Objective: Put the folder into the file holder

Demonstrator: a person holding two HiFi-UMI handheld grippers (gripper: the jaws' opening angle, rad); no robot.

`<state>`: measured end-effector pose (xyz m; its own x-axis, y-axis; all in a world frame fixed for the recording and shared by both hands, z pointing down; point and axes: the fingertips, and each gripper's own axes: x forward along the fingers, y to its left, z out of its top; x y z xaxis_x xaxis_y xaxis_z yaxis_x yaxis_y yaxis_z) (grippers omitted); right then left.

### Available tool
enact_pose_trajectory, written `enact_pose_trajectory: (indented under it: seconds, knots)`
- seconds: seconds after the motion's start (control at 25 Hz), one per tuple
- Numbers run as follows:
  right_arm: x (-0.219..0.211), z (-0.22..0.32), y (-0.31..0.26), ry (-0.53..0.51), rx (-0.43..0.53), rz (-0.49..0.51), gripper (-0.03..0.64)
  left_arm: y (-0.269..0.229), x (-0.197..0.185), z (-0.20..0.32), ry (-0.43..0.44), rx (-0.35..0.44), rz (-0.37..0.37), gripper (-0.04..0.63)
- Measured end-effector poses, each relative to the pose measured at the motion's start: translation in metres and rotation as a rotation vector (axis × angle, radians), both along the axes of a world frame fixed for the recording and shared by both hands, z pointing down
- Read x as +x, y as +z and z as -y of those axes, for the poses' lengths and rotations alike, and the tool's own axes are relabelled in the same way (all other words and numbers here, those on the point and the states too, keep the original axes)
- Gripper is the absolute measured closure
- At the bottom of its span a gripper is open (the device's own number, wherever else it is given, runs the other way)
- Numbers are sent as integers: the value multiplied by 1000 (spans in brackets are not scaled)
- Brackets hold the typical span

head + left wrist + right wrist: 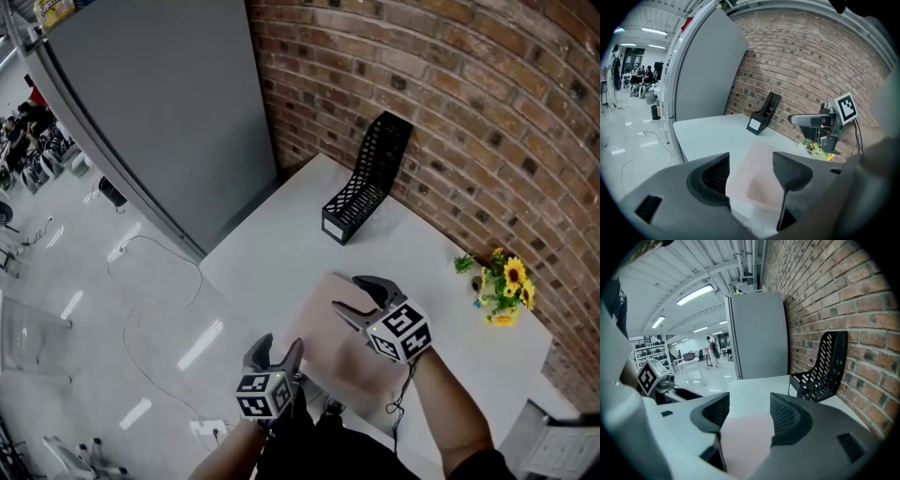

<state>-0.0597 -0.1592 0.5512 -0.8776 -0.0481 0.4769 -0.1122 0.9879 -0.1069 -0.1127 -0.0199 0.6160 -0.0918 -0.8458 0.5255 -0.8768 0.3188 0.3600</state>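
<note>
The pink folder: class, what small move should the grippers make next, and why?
Probably ease the left gripper forward until the near edge of the folder sits between its jaws, then close. The folder lies flat on the table. Both grippers are open and grip nothing. The right gripper hovers over the folder's far part, and the file holder stands by the brick wall, apparently empty.

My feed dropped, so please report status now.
Left gripper and right gripper open. Pink folder flat on table, ungripped. File holder empty, nothing in the way.
</note>
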Motion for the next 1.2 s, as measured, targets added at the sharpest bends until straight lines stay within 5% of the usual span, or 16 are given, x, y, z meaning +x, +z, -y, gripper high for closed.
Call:
enact_pose_trajectory:
  seconds: [0.76,1.2]
  knots:
    - [-46,36,131,-119,-122,-353,269,95,-6,-10,-97,-204,-211,307]
    - [-52,33,165,-188,-170,-473,253,104,-3,-7,-131,-205,-289,305]
